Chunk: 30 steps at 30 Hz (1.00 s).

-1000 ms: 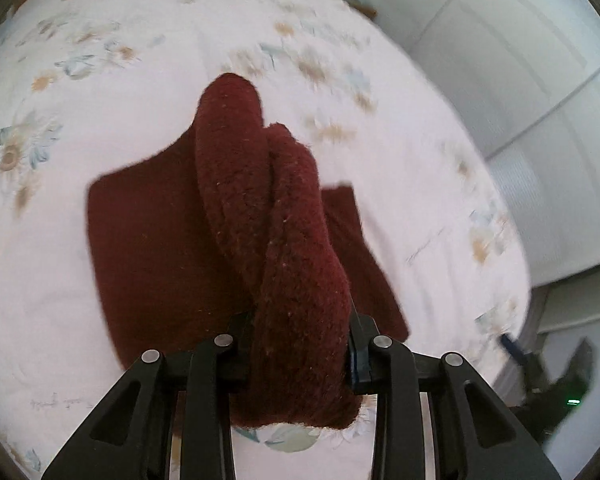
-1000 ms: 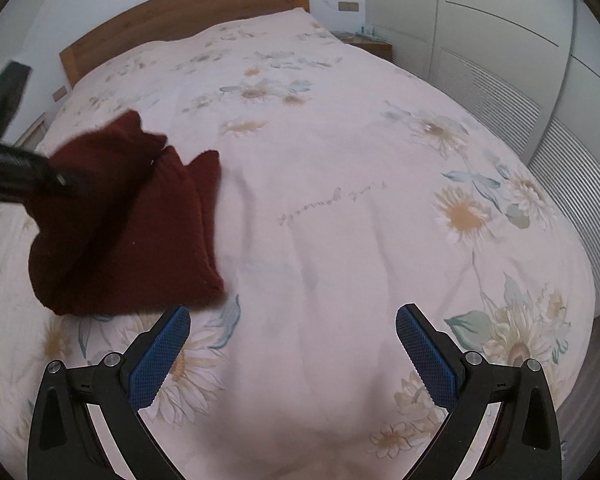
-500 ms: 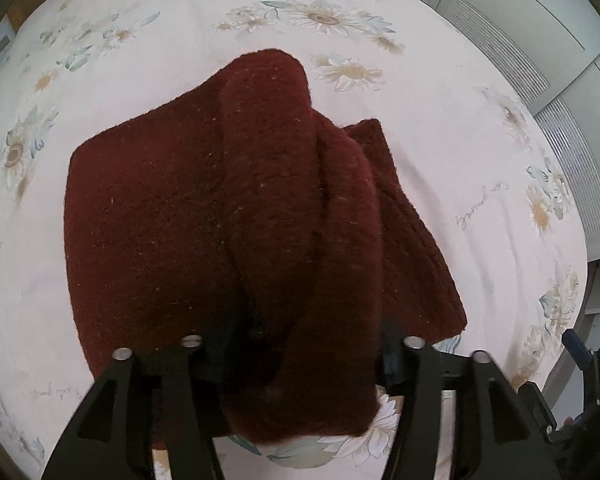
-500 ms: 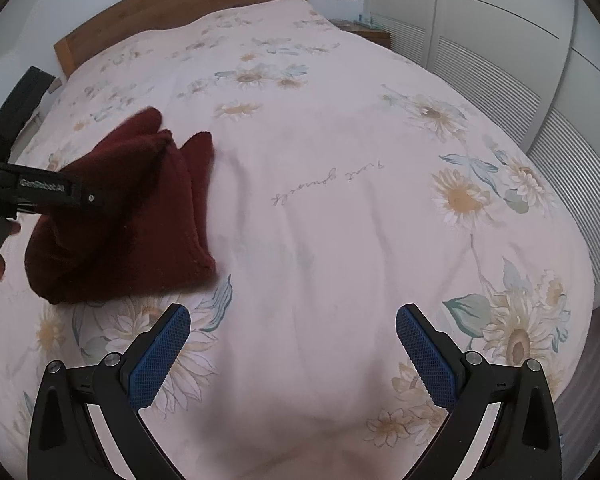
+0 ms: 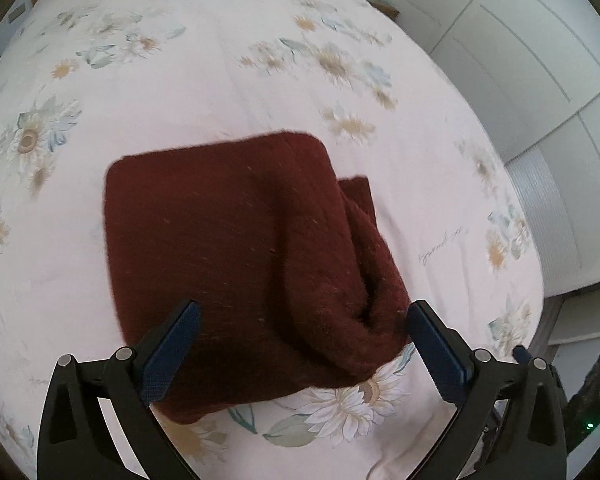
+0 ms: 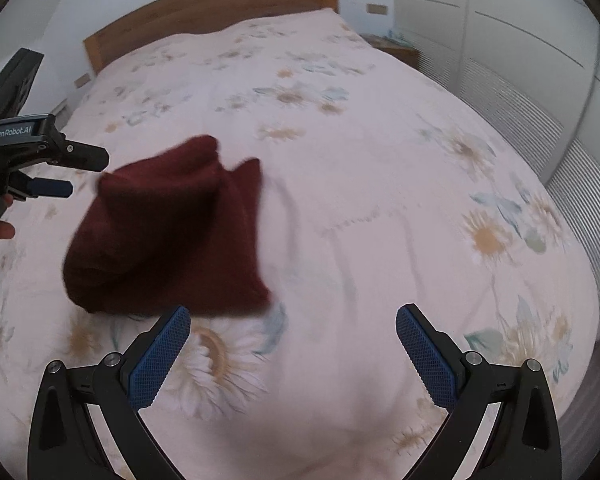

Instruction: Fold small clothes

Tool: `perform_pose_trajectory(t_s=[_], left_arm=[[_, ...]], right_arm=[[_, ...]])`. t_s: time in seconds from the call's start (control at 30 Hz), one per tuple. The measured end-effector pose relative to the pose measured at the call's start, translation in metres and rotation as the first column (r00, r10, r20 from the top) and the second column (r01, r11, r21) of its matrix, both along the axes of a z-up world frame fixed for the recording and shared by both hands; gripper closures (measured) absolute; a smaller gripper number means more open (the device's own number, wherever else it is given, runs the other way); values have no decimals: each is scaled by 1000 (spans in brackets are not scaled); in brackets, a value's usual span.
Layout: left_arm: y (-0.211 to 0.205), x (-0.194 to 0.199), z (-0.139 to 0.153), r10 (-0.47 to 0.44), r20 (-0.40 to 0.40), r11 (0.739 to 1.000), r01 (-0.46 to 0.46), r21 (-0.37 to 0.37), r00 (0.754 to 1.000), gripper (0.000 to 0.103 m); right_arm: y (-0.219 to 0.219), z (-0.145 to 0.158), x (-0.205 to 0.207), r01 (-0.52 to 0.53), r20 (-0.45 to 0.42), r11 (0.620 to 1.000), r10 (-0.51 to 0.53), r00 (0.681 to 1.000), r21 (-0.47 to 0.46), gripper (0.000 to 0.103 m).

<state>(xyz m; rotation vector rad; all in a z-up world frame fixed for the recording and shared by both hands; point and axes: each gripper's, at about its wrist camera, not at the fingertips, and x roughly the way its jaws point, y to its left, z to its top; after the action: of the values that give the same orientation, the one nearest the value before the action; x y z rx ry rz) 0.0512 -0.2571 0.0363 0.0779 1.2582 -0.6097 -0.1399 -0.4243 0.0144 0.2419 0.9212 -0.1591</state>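
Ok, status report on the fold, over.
Left gripper just opened, empty. Right gripper open, empty. Dark red knitted garment lies folded on the floral bedspread. Nothing in the way.

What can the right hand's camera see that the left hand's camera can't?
Only the right wrist view shows the wooden headboard, the left gripper from the side, its jaws just opened and clear of the cloth, and fingers of the hand holding it.

Only the left wrist view shows the rolled fold along the right side of the dark red garment.

Both show the garment lying on the flowered bedcover, the white wardrobe doors, and open blue-padded jaws; the right gripper holds nothing.
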Motion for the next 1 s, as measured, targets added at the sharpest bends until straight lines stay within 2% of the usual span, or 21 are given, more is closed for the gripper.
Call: perform_pose_trajectory(t_s=[0.13, 0.23, 0.4, 0.5, 0.53, 0.6, 0.67, 0.73, 0.77, 0.83, 0.9, 1.0], left_arm=[[26, 5, 19, 25, 33, 1000, -24, -20, 999, 1], [47, 6, 23, 43, 39, 999, -43, -13, 998, 1], [97, -2, 17, 84, 67, 996, -86, 35, 994, 1], [125, -12, 9, 115, 85, 990, -121, 68, 990, 1], [131, -16, 6, 123, 91, 989, -130, 68, 988, 1], [145, -23, 1, 137, 88, 988, -143, 64, 987, 1], [152, -29, -3, 138, 76, 988, -143, 59, 987, 1], [156, -33, -6, 133, 60, 989, -136, 51, 989, 1], [158, -35, -7, 132, 56, 990, -135, 48, 990, 1], [161, -36, -9, 142, 61, 988, -145, 45, 988, 1], [164, -36, -13, 148, 49, 988, -151, 45, 988, 1], [164, -35, -17, 149, 49, 987, -152, 58, 988, 2]], right_arm=[[19, 23, 26, -70, 26, 997, 70, 997, -29, 0], [31, 40, 52, -111, 37, 993, 113, 993, -32, 0], [57, 59, 112, -199, 1, 980, 199, 980, 19, 0], [72, 52, 152, -233, -64, 968, 239, 969, 88, 2], [76, 47, 161, -238, -90, 966, 247, 965, 96, 5], [85, 30, 181, -249, -148, 959, 268, 952, 136, 26], [86, 8, 193, -226, -212, 955, 266, 940, 194, 37], [84, -10, 196, -198, -254, 954, 253, 934, 223, 38], [83, -20, 195, -187, -273, 956, 246, 930, 224, 42], [78, -33, 189, -178, -297, 955, 246, 923, 237, 66], [67, -37, 180, -166, -285, 953, 238, 929, 254, 77], [49, -26, 165, -145, -216, 953, 205, 955, 264, 80]])
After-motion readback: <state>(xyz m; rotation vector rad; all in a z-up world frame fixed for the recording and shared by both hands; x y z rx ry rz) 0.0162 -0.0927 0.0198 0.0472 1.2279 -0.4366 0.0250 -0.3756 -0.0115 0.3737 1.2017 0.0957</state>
